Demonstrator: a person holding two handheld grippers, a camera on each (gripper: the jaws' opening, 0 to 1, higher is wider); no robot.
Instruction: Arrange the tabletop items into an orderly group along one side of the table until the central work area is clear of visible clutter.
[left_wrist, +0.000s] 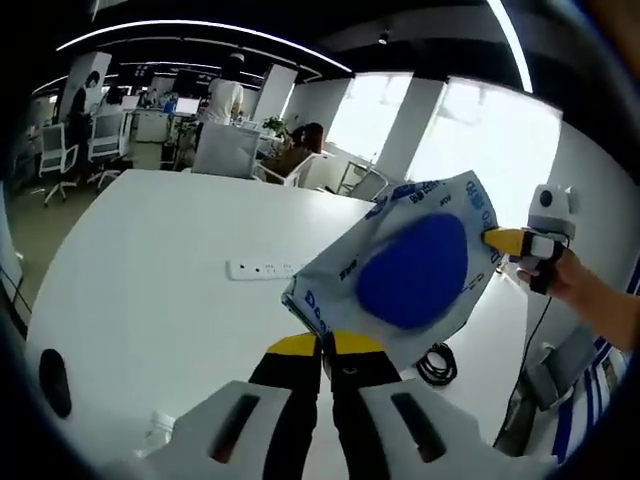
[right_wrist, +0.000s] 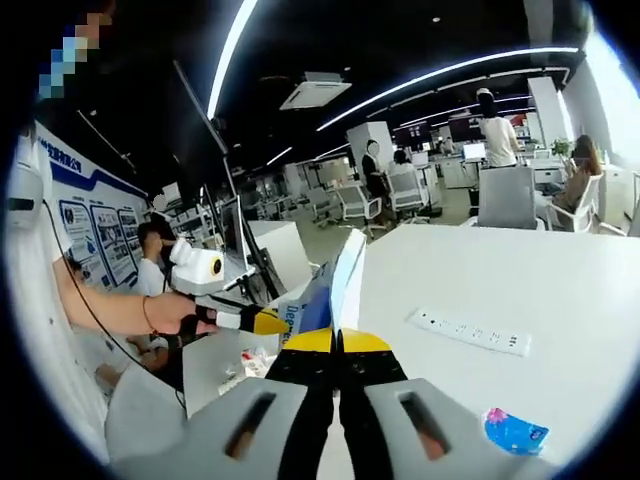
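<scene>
A grey-white plastic bag (left_wrist: 410, 265) with a big blue oval and blue print hangs in the air above the white table (left_wrist: 150, 290). My left gripper (left_wrist: 322, 345) is shut on its near lower edge. My right gripper (left_wrist: 497, 240), held by a hand, pinches the far right edge with its yellow tips. In the right gripper view the bag (right_wrist: 338, 285) is edge-on, with my right gripper (right_wrist: 338, 342) shut on it. There my left gripper (right_wrist: 268, 321) comes in from the left and grips the other side.
A white power strip (left_wrist: 262, 268) lies mid-table, also visible as the power strip (right_wrist: 470, 331). A small blue packet (right_wrist: 515, 432) lies near the table edge. A coiled black cable (left_wrist: 437, 362) and a black object (left_wrist: 52, 380) sit on the table. Office chairs (left_wrist: 225, 150) and people stand beyond.
</scene>
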